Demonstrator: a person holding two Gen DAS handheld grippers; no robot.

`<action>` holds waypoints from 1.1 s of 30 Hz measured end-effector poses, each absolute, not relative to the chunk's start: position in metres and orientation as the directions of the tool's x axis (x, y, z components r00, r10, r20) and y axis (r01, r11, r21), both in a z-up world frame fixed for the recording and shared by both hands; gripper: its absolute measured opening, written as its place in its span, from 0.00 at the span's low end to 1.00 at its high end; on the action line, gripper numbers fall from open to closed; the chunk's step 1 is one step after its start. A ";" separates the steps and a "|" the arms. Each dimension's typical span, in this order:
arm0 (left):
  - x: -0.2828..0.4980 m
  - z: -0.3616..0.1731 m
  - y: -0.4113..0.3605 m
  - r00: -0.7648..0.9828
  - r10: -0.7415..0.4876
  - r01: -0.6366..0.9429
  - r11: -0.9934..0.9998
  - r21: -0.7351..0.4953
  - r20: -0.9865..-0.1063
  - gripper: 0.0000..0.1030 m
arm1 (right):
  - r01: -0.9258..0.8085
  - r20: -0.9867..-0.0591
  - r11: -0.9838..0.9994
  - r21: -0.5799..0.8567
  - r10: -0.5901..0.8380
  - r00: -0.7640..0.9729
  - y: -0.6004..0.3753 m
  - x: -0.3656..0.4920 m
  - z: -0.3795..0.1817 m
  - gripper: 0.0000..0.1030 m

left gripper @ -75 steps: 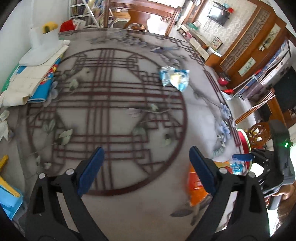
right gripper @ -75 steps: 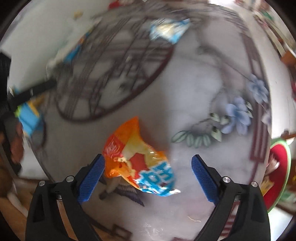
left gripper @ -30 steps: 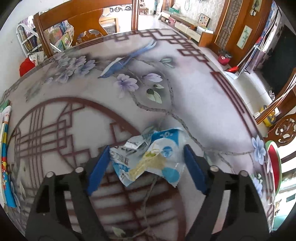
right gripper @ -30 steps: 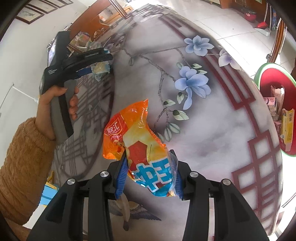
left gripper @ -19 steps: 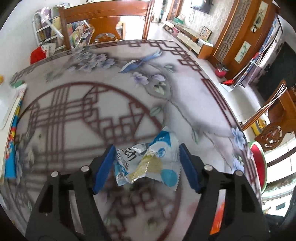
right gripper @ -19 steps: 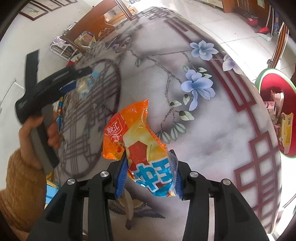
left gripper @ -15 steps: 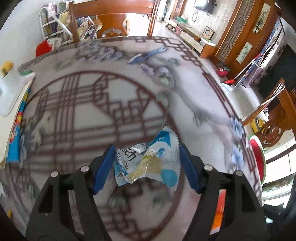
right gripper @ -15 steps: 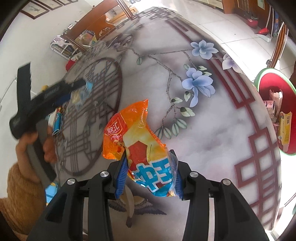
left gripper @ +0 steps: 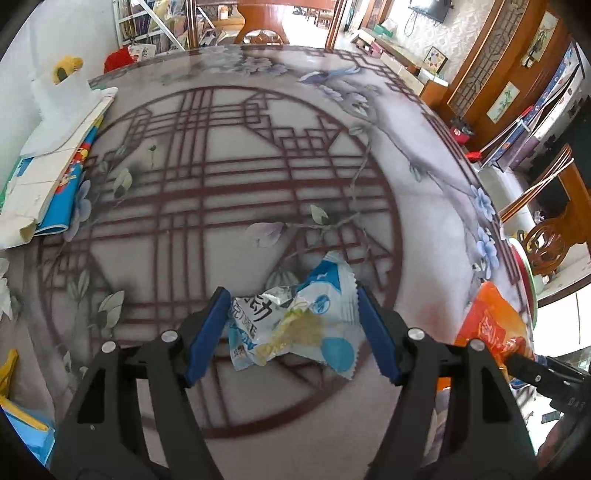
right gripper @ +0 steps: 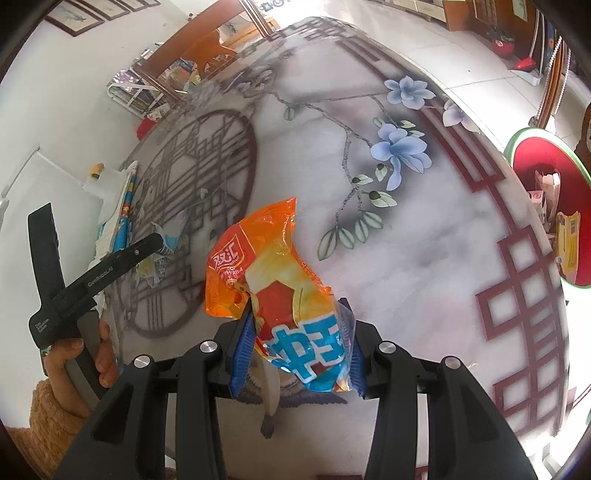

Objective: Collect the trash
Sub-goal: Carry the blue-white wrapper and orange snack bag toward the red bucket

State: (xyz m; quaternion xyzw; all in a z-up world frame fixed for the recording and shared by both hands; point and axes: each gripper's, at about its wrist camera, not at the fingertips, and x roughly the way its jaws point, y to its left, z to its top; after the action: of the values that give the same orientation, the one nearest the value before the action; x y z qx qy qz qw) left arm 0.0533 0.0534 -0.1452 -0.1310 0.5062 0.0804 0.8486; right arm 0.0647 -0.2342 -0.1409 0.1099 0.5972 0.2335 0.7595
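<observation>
My left gripper (left gripper: 291, 332) is shut on a crumpled blue and white snack wrapper (left gripper: 295, 321) and holds it above the patterned round table (left gripper: 221, 166). My right gripper (right gripper: 297, 350) is shut on an orange, yellow and blue snack bag (right gripper: 273, 273), held above the table's near edge. The orange bag also shows at the right edge of the left wrist view (left gripper: 495, 325). The left gripper with its wrapper shows at the left of the right wrist view (right gripper: 147, 251). A red bin with a green rim (right gripper: 546, 173) stands beside the table on the right, with trash in it.
A stack of papers and a blue book (left gripper: 55, 158) lies at the table's left side, with a white box (left gripper: 62, 96) behind it. A wooden chair (left gripper: 266, 22) stands at the far edge. Wooden cabinets (left gripper: 517, 74) and another chair (left gripper: 546, 236) are on the right.
My left gripper closed on the blue and white wrapper, lifted it and drew back toward the near side. My right gripper closed on the orange bag and lifted it off the table.
</observation>
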 end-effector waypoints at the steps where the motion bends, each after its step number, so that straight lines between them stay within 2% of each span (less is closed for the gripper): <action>1: 0.052 -0.143 0.053 0.480 0.004 -0.269 0.953 -0.142 -0.877 0.66 | -0.227 -0.855 0.866 0.445 0.486 0.182 -0.234 0.064 -0.140 0.41; 10: 0.044 -0.122 0.035 0.526 -0.021 -0.231 0.958 -0.167 -0.850 0.62 | -0.211 -0.842 0.867 0.451 0.492 0.223 -0.249 0.057 -0.130 0.41; 33: 0.057 -0.084 -0.038 0.597 -0.122 -0.066 0.978 -0.200 -0.793 0.62 | -0.060 -0.821 0.887 0.458 0.447 0.355 -0.330 0.060 -0.115 0.41</action>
State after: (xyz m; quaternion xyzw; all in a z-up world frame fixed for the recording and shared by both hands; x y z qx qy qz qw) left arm 0.0569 -0.0376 -0.0841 -0.1047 0.4487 -0.0155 0.8874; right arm 0.0602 -0.3300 -0.1147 0.1778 0.5454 0.1576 0.8038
